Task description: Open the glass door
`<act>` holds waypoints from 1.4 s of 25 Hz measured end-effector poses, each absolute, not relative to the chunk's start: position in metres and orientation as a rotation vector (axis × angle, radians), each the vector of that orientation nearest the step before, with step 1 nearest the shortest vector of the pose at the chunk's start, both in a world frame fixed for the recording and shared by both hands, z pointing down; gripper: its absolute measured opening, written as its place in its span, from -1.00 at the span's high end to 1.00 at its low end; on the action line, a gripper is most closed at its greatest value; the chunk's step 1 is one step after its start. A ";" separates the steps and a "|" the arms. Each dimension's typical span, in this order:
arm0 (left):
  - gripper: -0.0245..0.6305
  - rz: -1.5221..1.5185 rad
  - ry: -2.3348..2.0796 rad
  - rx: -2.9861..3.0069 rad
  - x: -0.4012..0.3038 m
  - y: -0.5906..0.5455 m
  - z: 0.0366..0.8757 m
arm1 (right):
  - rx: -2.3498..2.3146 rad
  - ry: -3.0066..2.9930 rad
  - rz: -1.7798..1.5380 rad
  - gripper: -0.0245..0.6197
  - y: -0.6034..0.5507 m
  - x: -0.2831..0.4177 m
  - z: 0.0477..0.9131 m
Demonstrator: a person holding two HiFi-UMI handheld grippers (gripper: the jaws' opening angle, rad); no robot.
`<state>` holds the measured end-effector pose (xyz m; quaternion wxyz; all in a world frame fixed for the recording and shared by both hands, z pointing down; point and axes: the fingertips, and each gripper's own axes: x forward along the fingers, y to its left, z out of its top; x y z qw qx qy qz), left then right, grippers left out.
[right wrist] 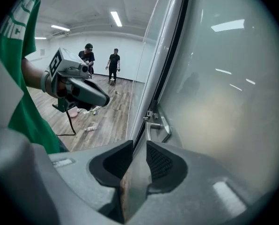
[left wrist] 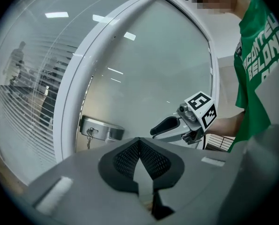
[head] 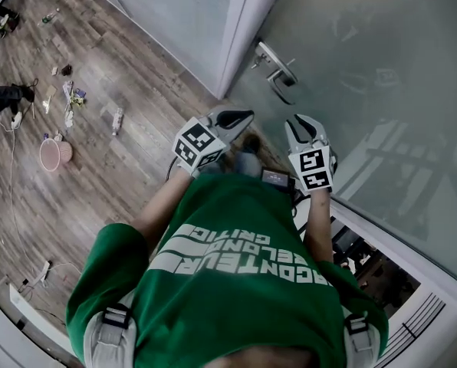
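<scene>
This looks like a sparsely fitted office floor with an open work room. Frosted glass partitions in white frames (head: 244, 29) stand on the right, one of them a glass door (head: 382, 90) with a metal lever handle (head: 278, 73) and keys (left wrist: 88, 135) in its lock. Slatted blinds (left wrist: 18, 116) show behind the glazing. The wood-look plank floor (head: 136, 175) carries litter (head: 117, 119), cables (head: 14, 167) and a pink basket (head: 56, 153) at far left. Strip lights (right wrist: 116, 18) cross a white ceiling, and two people (right wrist: 113, 62) stand by the far wall.

Head view steeply down; gripper views close; all share door handle (head: 277, 67).
</scene>
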<state>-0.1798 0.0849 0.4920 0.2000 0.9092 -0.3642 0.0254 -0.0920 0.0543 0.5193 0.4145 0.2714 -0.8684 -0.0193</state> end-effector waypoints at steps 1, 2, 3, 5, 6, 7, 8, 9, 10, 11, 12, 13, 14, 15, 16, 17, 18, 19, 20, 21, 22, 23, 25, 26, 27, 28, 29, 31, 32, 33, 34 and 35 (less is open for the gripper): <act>0.87 0.094 -1.019 2.537 -0.178 0.081 0.496 | 0.666 -2.156 -0.063 0.67 0.050 -0.092 0.524; 0.87 0.119 -1.023 2.533 -0.176 0.076 0.500 | 0.648 -2.129 -0.082 0.67 0.046 -0.093 0.531; 0.87 0.144 -1.032 2.530 -0.175 0.071 0.504 | 0.630 -2.106 -0.101 0.67 0.042 -0.093 0.537; 0.87 0.189 -1.052 2.531 -0.172 0.058 0.511 | 0.604 -2.078 -0.121 0.67 0.035 -0.095 0.549; 0.87 0.205 -1.057 2.532 -0.169 0.052 0.514 | 0.594 -2.074 -0.121 0.67 0.031 -0.095 0.554; 0.87 0.216 -1.056 2.532 -0.164 0.046 0.517 | 0.585 -2.074 -0.119 0.67 0.027 -0.095 0.557; 0.88 0.224 -1.054 2.532 -0.158 0.041 0.519 | 0.577 -2.075 -0.119 0.67 0.023 -0.094 0.560; 0.87 0.233 -1.050 2.532 -0.152 0.035 0.521 | 0.567 -2.073 -0.120 0.67 0.020 -0.094 0.563; 0.87 0.242 -1.044 2.528 -0.148 0.030 0.522 | 0.559 -2.068 -0.123 0.67 0.016 -0.095 0.566; 0.88 0.253 -1.034 2.520 -0.144 0.026 0.522 | 0.551 -2.059 -0.126 0.67 0.013 -0.097 0.568; 0.87 0.268 -1.023 2.508 -0.140 0.024 0.522 | 0.546 -2.047 -0.129 0.67 0.012 -0.098 0.570; 0.87 0.289 -1.017 2.497 -0.138 0.021 0.523 | 0.543 -2.030 -0.134 0.67 0.010 -0.099 0.573; 0.87 0.312 -1.020 2.488 -0.135 0.017 0.524 | 0.543 -2.012 -0.142 0.67 0.009 -0.099 0.577; 0.87 0.331 -1.030 2.481 -0.133 0.013 0.526 | 0.546 -1.997 -0.153 0.67 0.008 -0.098 0.581; 0.88 0.346 -1.040 2.473 -0.130 0.009 0.528 | 0.549 -1.984 -0.164 0.67 0.008 -0.098 0.584; 0.87 0.357 -1.050 2.464 -0.128 0.005 0.531 | 0.552 -1.975 -0.177 0.67 0.007 -0.098 0.586; 0.87 0.368 -1.060 2.457 -0.126 0.001 0.534 | 0.553 -1.966 -0.194 0.67 0.005 -0.099 0.588; 0.88 0.381 -1.071 2.452 -0.126 -0.003 0.537 | 0.552 -1.956 -0.213 0.67 0.003 -0.100 0.590; 0.87 0.394 -1.079 2.448 -0.125 -0.006 0.539 | 0.549 -1.945 -0.232 0.67 0.002 -0.101 0.592; 0.88 0.407 -1.083 2.444 -0.123 -0.008 0.541 | 0.544 -1.936 -0.247 0.67 0.001 -0.101 0.594; 0.87 0.419 -1.084 2.439 -0.122 -0.009 0.542 | 0.537 -1.929 -0.256 0.67 0.001 -0.102 0.595; 0.88 0.430 -1.085 2.433 -0.121 -0.009 0.543 | 0.528 -1.924 -0.262 0.67 0.001 -0.104 0.596; 0.87 0.451 -1.090 2.418 -0.121 -0.011 0.546 | 0.510 -1.919 -0.272 0.67 0.002 -0.106 0.599; 0.88 0.462 -1.093 2.410 -0.121 -0.012 0.550 | 0.502 -1.915 -0.280 0.67 0.002 -0.108 0.601; 0.87 0.473 -1.096 2.403 -0.121 -0.014 0.553 | 0.495 -1.910 -0.292 0.68 0.001 -0.109 0.603; 0.87 0.484 -1.099 2.396 -0.121 -0.015 0.557 | 0.488 -1.903 -0.308 0.71 0.000 -0.110 0.606; 0.87 0.494 -1.100 2.389 -0.121 -0.016 0.561 | 0.481 -1.897 -0.323 0.71 0.000 -0.110 0.608; 0.88 0.510 -1.096 2.376 -0.119 -0.017 0.566 | 0.468 -1.892 -0.335 0.73 0.002 -0.110 0.609; 0.87 0.515 -1.094 2.370 -0.119 -0.017 0.567 | 0.463 -1.892 -0.332 0.73 0.002 -0.111 0.608; 0.87 0.518 -1.092 2.366 -0.119 -0.018 0.568 | 0.457 -1.893 -0.327 0.74 0.003 -0.112 0.607; 0.87 0.518 -1.090 2.363 -0.118 -0.019 0.569 | 0.451 -1.894 -0.321 0.74 0.002 -0.113 0.606; 0.88 0.514 -1.089 2.362 -0.118 -0.021 0.568 | 0.446 -1.895 -0.312 0.75 0.002 -0.114 0.606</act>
